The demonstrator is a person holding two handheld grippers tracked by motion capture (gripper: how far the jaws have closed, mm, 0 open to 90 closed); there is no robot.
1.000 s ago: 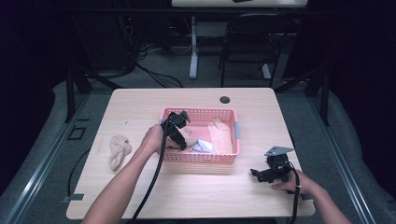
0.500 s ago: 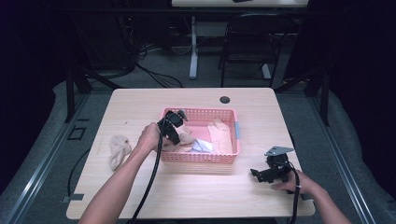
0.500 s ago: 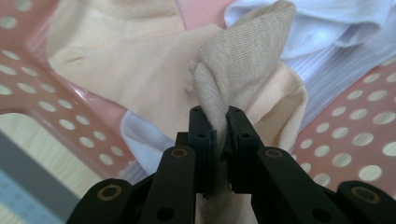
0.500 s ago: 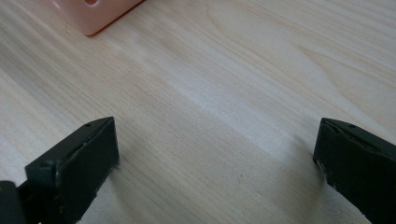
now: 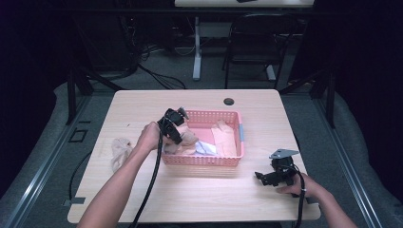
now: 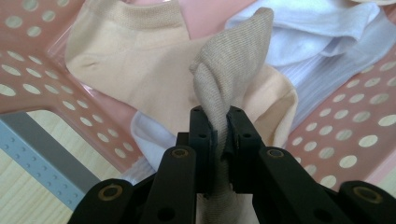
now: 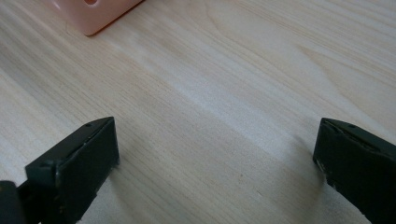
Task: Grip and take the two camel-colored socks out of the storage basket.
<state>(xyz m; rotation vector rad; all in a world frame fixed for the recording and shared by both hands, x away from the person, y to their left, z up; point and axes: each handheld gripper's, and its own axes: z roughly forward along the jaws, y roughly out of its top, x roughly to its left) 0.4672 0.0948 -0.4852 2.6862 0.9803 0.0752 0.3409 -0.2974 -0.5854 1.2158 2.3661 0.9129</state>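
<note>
Left gripper (image 6: 218,126) fingers pinch a tan sock (image 6: 233,60) above the pink basket (image 5: 240,137); right gripper (image 5: 266,178) fingers spread, idle on the desk (image 7: 233,93); likely next: lift the sock clear.

A light wooden desk (image 5: 199,190) carries a pink perforated basket (image 5: 204,160) near its middle, a beige sock (image 5: 119,151) lying well to the basket's left, and a round cable grommet (image 5: 229,101) near the far edge.

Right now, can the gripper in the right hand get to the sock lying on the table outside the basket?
Probably not easily. The right gripper rests open at the table's near right, while the loose sock lies at the far left side. The pink basket and the left gripper, shut on a tan sock, sit between.
</note>
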